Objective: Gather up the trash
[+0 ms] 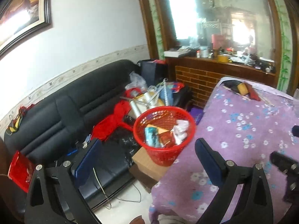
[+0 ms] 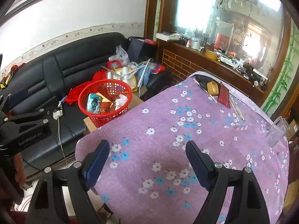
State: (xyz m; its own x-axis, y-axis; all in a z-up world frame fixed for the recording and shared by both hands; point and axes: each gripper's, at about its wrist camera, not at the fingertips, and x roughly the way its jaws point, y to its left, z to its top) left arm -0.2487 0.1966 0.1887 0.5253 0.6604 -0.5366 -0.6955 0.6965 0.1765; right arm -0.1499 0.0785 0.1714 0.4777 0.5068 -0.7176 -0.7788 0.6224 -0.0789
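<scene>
Currently both grippers empty: left gripper [image 1: 147, 149] jaws spread wide, right gripper [image 2: 147, 151] likewise. Red basket [image 2: 97, 116] holds wrappers, on cardboard box [image 1: 147, 165] beside table [image 2: 205, 130].

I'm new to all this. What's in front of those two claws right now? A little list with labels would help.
left gripper: open, empty
right gripper: open, empty
red basket: on a cardboard box beside the table, holding wrappers and crumpled paper
table: purple floral cloth
far end of table: yellow tape roll, dark red packet
black sofa: cluttered
</scene>
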